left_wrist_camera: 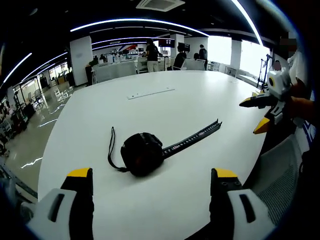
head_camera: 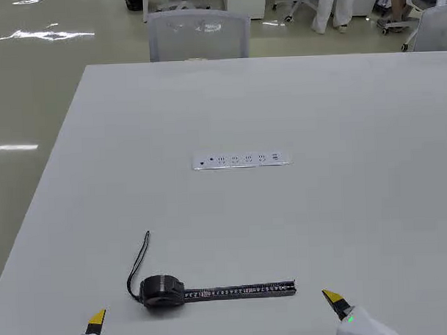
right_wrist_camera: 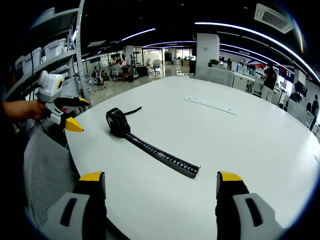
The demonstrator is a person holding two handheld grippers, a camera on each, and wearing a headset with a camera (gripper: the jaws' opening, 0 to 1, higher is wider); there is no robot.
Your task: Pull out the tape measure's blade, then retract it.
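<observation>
Tape measure (head_camera: 162,291): black case, lying on the white table (head_camera: 320,208) close to its near edge, left of centre.
Blade (head_camera: 239,290): partly drawn out, flat on the table, running right from the case.
Wrist strap (head_camera: 138,260): looped off the case toward the far side.
Left gripper (left_wrist_camera: 152,173): jaws wide apart, holding nothing, near-left of the case.
Right gripper (right_wrist_camera: 161,176): jaws wide apart, empty, near-right of the blade's tip.
Power strip (head_camera: 240,160): set in the table, farther off, centre.

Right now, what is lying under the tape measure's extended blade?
The white table; the blade lies flat on it, extended from the black case. Whatever sits directly beneath the blade and case is covered, though nothing pokes out along their edges.
</observation>
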